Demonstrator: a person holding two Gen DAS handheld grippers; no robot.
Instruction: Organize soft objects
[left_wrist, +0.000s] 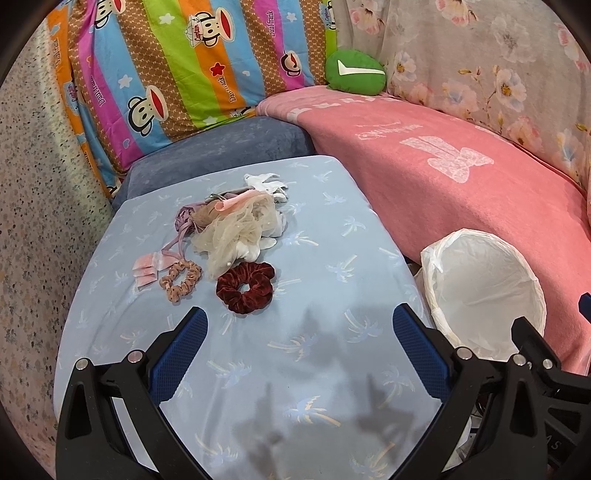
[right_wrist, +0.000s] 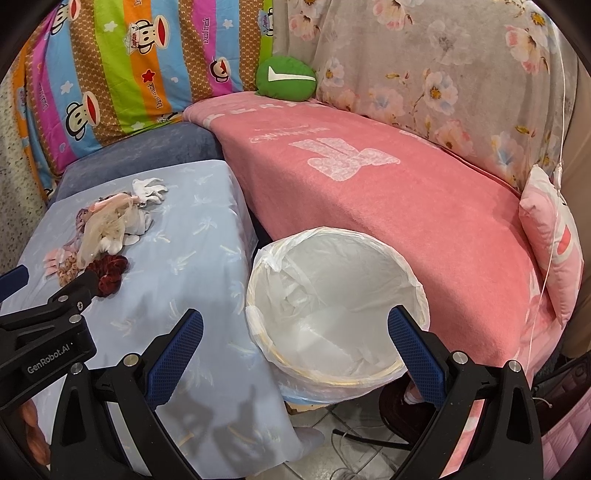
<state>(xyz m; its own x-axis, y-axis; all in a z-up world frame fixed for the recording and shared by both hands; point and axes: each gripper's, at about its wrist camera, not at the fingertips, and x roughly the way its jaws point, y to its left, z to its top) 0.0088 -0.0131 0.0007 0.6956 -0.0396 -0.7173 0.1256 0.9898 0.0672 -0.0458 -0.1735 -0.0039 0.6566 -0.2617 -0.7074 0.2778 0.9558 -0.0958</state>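
Observation:
A pile of soft hair accessories lies on the light blue cloth-covered table. In front is a dark red velvet scrunchie, left of it a tan dotted scrunchie, behind them a cream tulle scrunchie and white pieces. My left gripper hovers open just short of the red scrunchie, nothing between its fingers. My right gripper is open above the rim of a white bag-lined bin, which stands empty right of the table. The pile shows at the left in the right wrist view.
A pink blanket covers the sofa seat behind the bin. A green cushion, a striped cartoon cover and a floral cover line the back. A pink pillow leans at the right. Tiled floor with cables lies below the bin.

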